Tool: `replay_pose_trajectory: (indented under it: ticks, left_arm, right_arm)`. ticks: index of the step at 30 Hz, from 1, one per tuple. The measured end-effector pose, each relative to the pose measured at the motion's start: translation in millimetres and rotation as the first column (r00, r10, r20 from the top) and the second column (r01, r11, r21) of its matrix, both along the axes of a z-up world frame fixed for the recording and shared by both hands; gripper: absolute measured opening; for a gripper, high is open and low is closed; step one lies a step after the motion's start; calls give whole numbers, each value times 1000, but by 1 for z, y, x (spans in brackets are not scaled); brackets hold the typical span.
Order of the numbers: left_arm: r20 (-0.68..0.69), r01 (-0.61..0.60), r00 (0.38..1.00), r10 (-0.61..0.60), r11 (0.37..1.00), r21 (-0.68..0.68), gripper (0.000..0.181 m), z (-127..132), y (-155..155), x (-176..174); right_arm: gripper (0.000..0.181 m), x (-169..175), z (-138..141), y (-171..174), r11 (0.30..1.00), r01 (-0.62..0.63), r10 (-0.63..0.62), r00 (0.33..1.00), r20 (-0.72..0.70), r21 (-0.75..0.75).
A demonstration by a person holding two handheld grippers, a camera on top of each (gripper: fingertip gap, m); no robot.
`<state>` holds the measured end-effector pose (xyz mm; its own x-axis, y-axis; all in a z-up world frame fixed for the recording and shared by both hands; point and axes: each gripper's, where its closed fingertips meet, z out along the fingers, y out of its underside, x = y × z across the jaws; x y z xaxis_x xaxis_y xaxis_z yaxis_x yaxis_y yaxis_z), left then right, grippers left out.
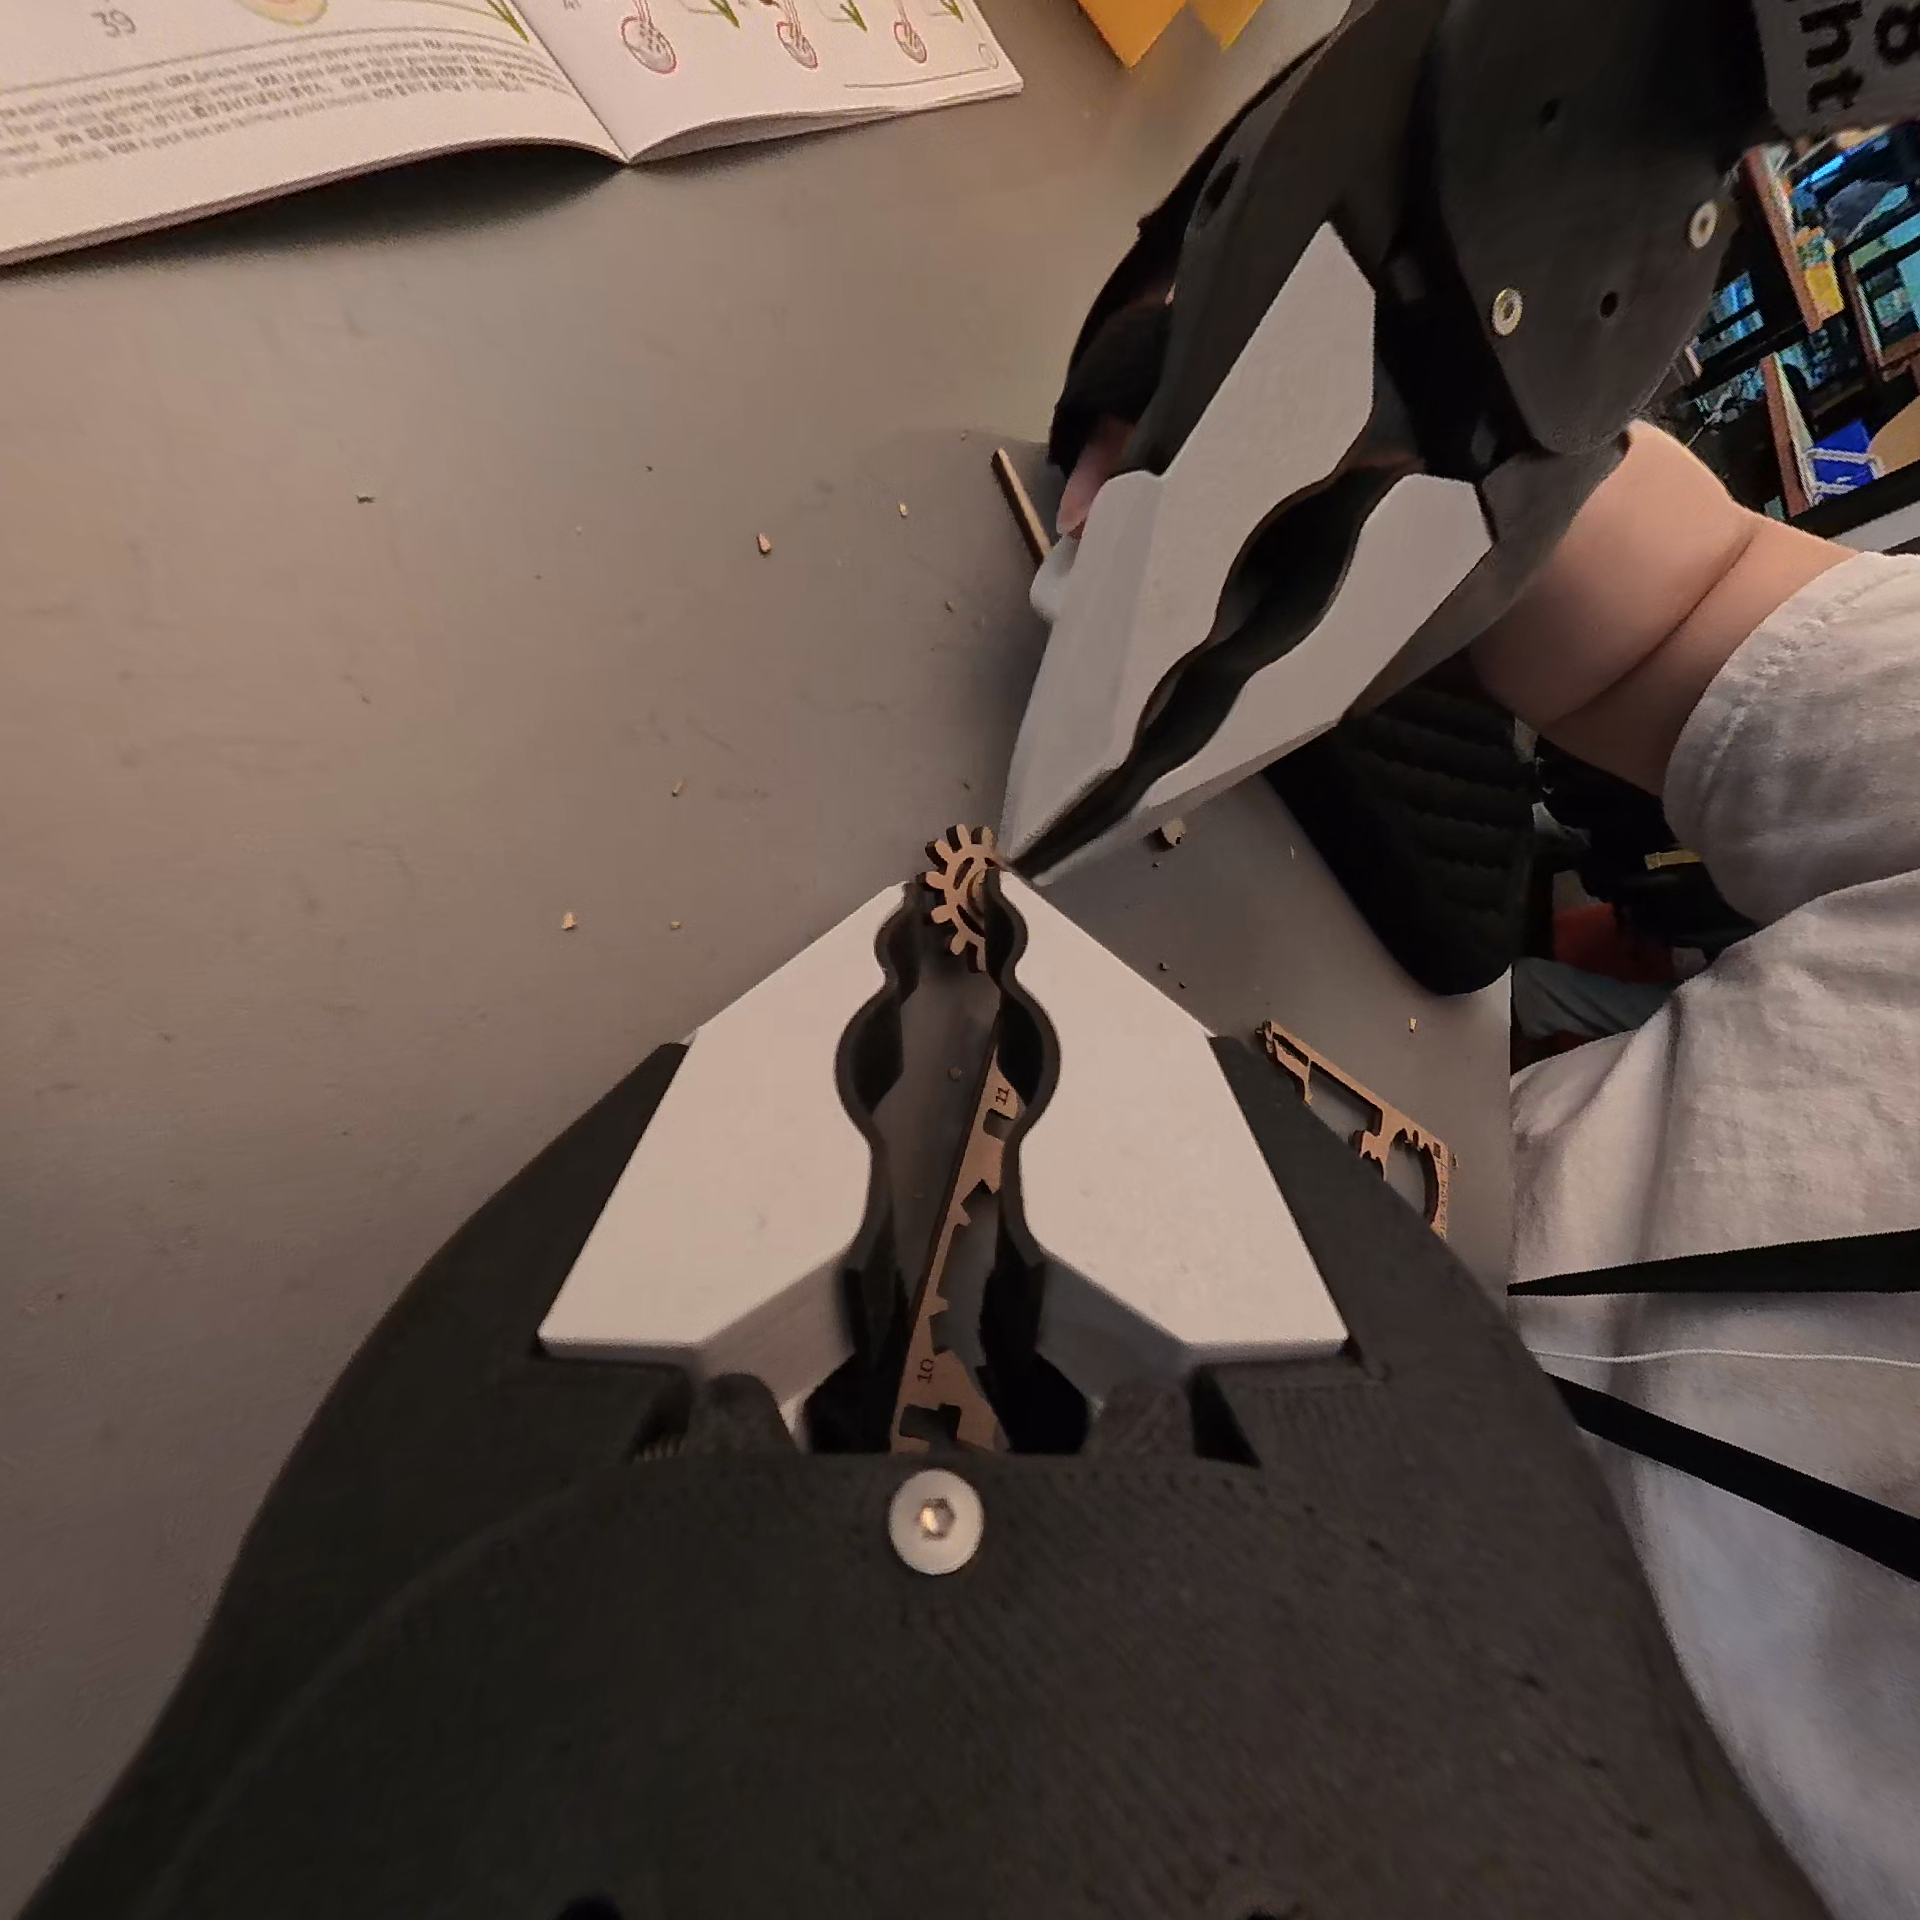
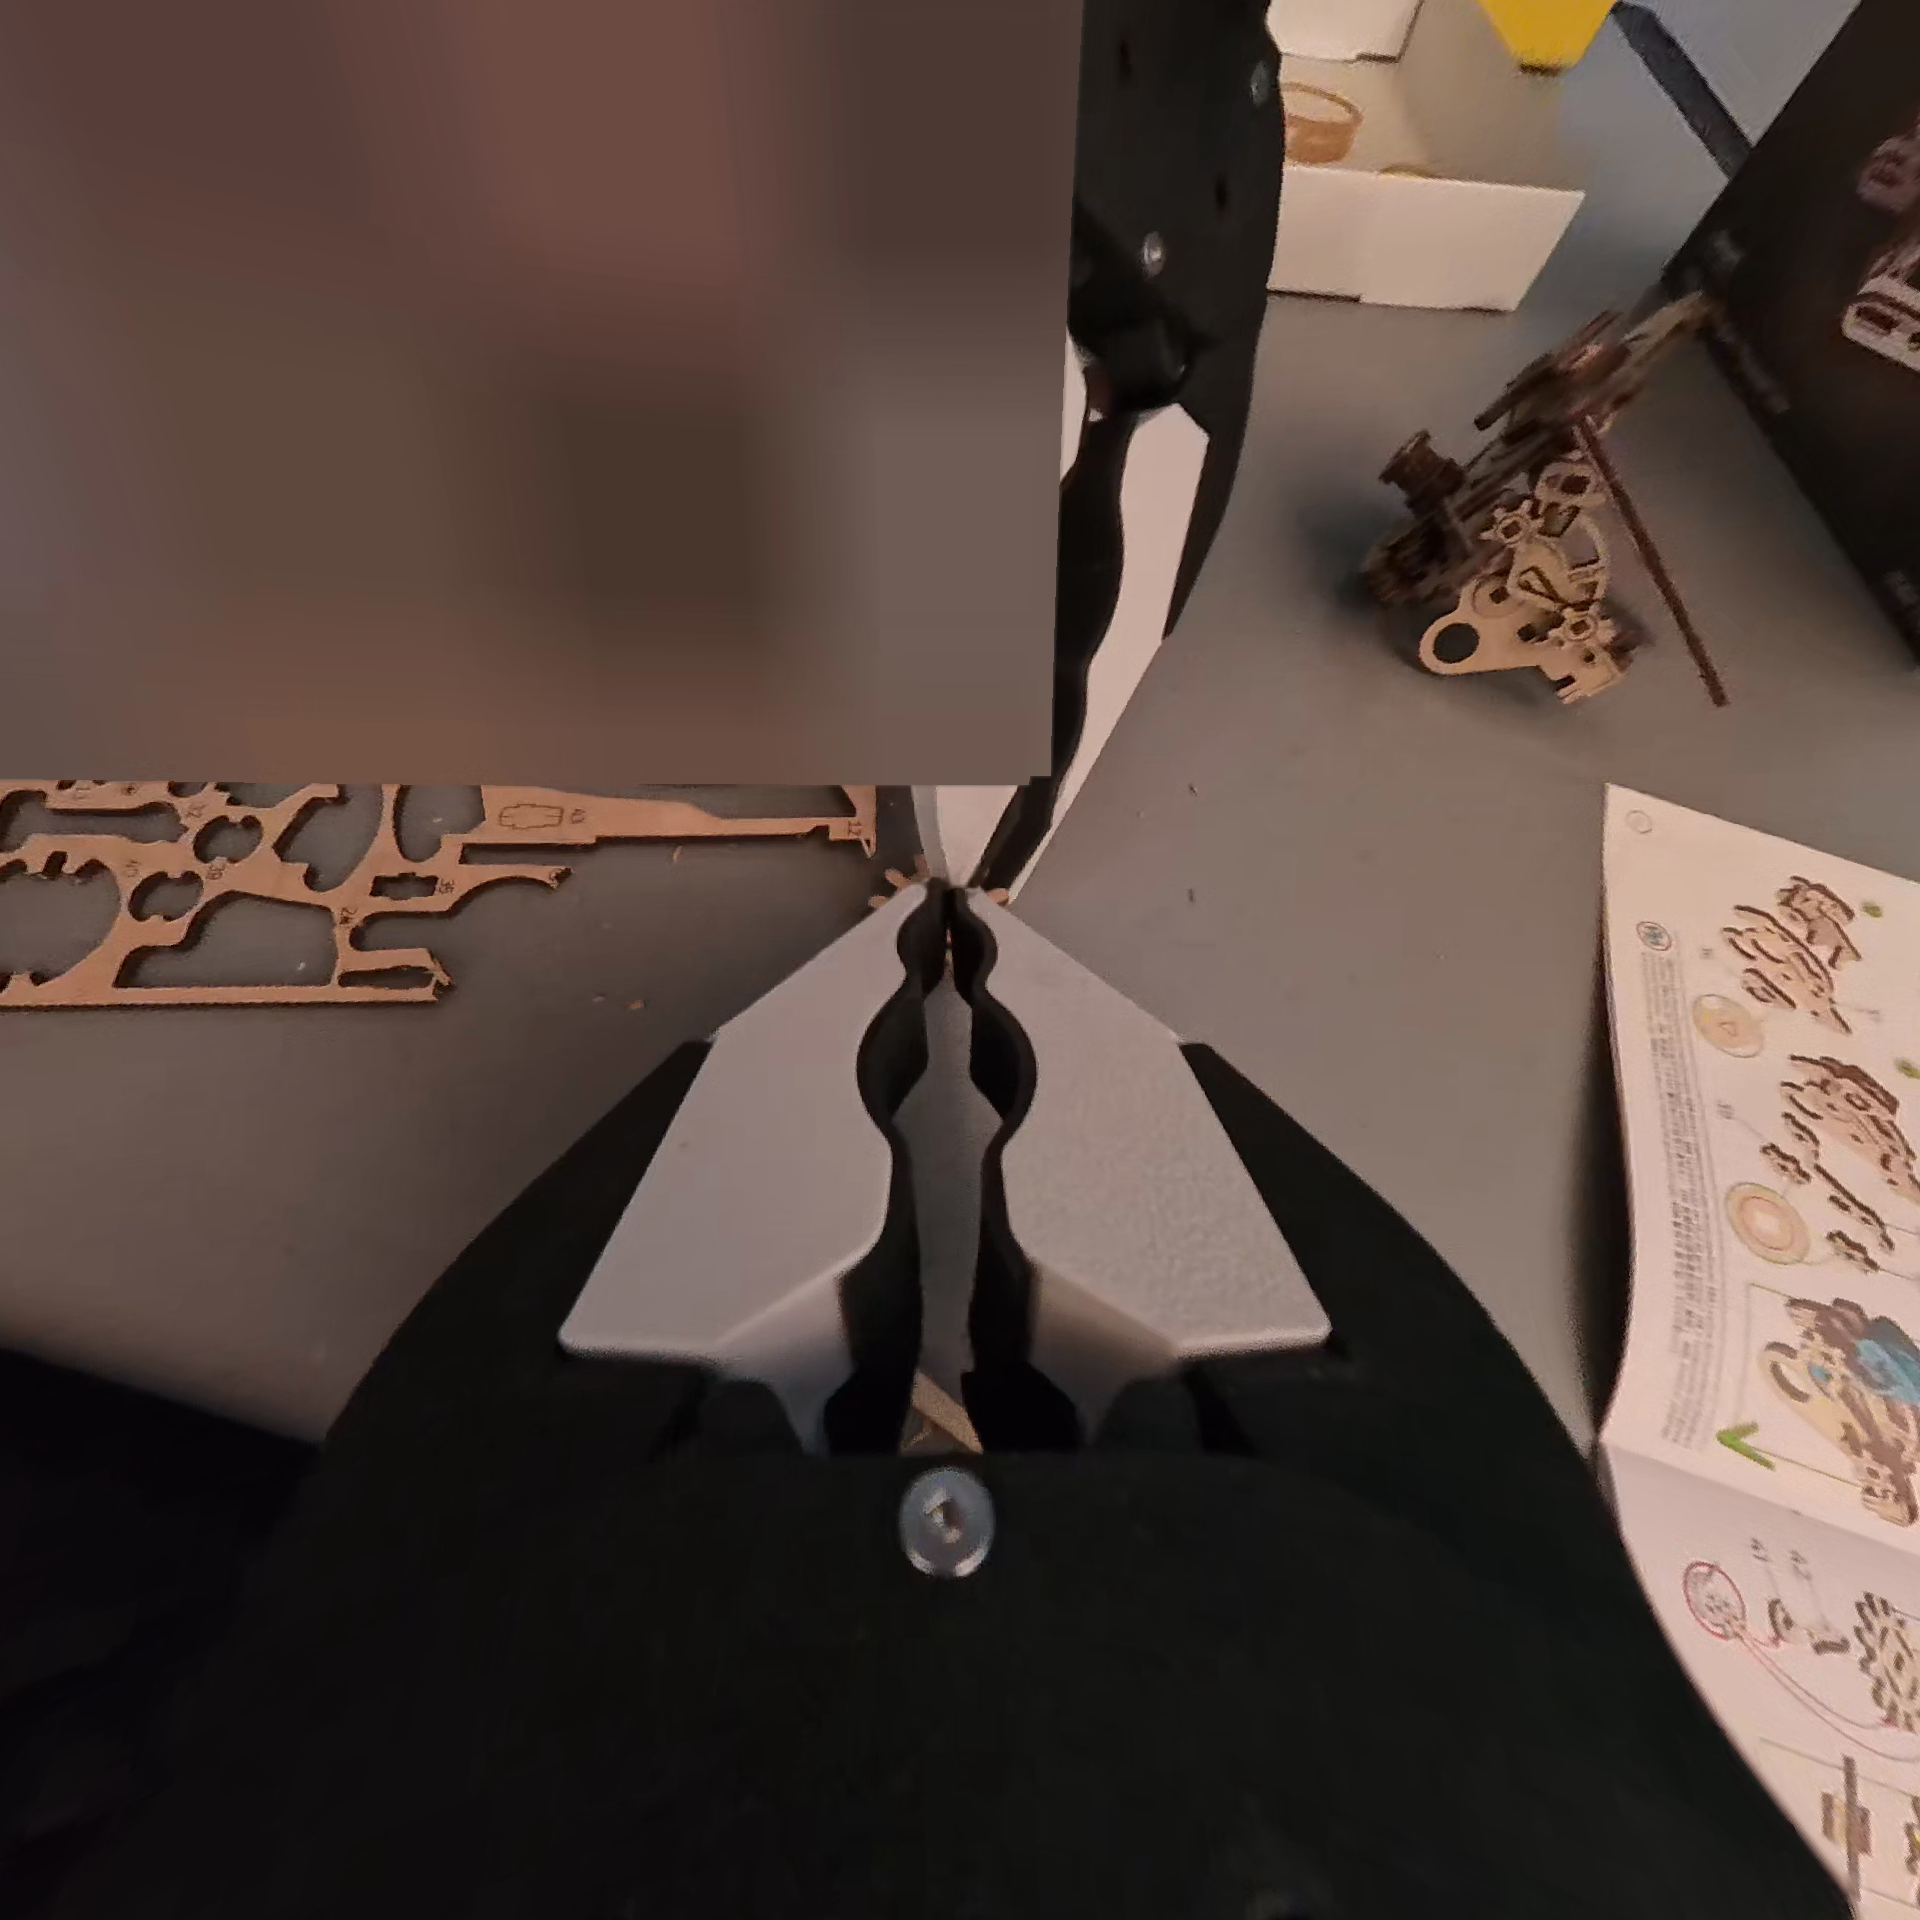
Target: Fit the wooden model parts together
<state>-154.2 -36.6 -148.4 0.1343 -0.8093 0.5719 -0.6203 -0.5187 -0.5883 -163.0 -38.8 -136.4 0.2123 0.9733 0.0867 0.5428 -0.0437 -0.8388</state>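
Observation:
My left gripper (image 1: 961, 902) is shut on a small pale wooden gear (image 1: 954, 883), pinched at its fingertips above the grey table (image 1: 468, 623). My right gripper (image 1: 1023, 864) comes in from the upper right with its fingers together, and its tips touch the gear's hub side. In the right wrist view my right gripper (image 2: 948, 899) is shut. The gear's teeth (image 2: 891, 883) show just beyond its tips. The left gripper (image 2: 1023, 831) comes down from above to the same spot. I cannot tell whether the right pads pinch anything.
An open instruction booklet (image 1: 416, 94) (image 2: 1766, 1247) lies on the table. A cut-out wooden sheet (image 2: 260, 904) (image 1: 1371, 1122) lies beneath the grippers. A partly built wooden model (image 2: 1507, 582), a black box (image 2: 1818, 312) and a white box (image 2: 1423, 239) stand farther off. A person's arm (image 1: 1662, 623) is at the right. The grippers are tip to tip, or close to it.

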Motion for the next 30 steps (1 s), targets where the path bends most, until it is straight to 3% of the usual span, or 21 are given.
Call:
replay_pose_trajectory:
  ticks: [12,30]
  left_arm:
    - [6,-10,1000,10,1000,2,10,0,0,0]
    - [-15,-9,1000,10,998,65,9,0,0,0]
  right_arm:
    - [0,0,-6,0,999,18,-17,1000,22,-33]
    - [1,2,-8,-2,999,18,-20,999,42,42]
